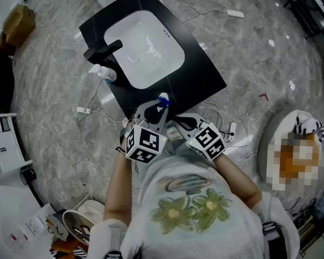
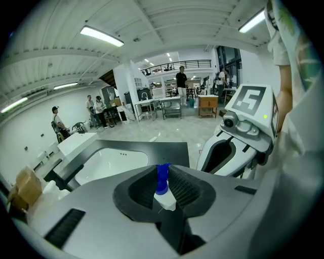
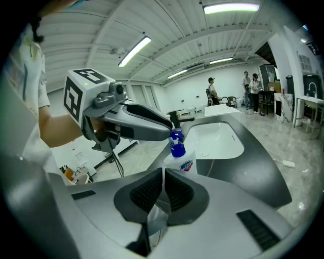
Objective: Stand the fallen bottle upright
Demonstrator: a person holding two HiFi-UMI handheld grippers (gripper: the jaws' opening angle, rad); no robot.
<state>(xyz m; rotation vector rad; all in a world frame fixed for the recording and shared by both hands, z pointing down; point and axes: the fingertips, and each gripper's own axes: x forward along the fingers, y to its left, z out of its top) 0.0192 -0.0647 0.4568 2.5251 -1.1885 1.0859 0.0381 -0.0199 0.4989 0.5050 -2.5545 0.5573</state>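
Note:
A white soap bottle with a blue pump top (image 3: 180,157) stands roughly upright at the near edge of the black counter (image 1: 204,70); its base is hidden behind my right jaws. My left gripper (image 2: 163,177) is shut on the blue pump (image 2: 162,177), with the white neck showing just below the pads. In the head view the blue top (image 1: 163,101) shows at the tip of that left gripper (image 1: 159,109). My right gripper (image 3: 163,178) sits close beside it on the right, jaws together with nothing between them, pointing at the bottle's label.
A white basin (image 1: 147,49) is set in the counter, with a black faucet (image 1: 103,50) and a second white bottle (image 1: 103,72) at its left. Cables lie on the marble floor (image 1: 247,60). A bowl (image 1: 84,220) and papers lie at the lower left.

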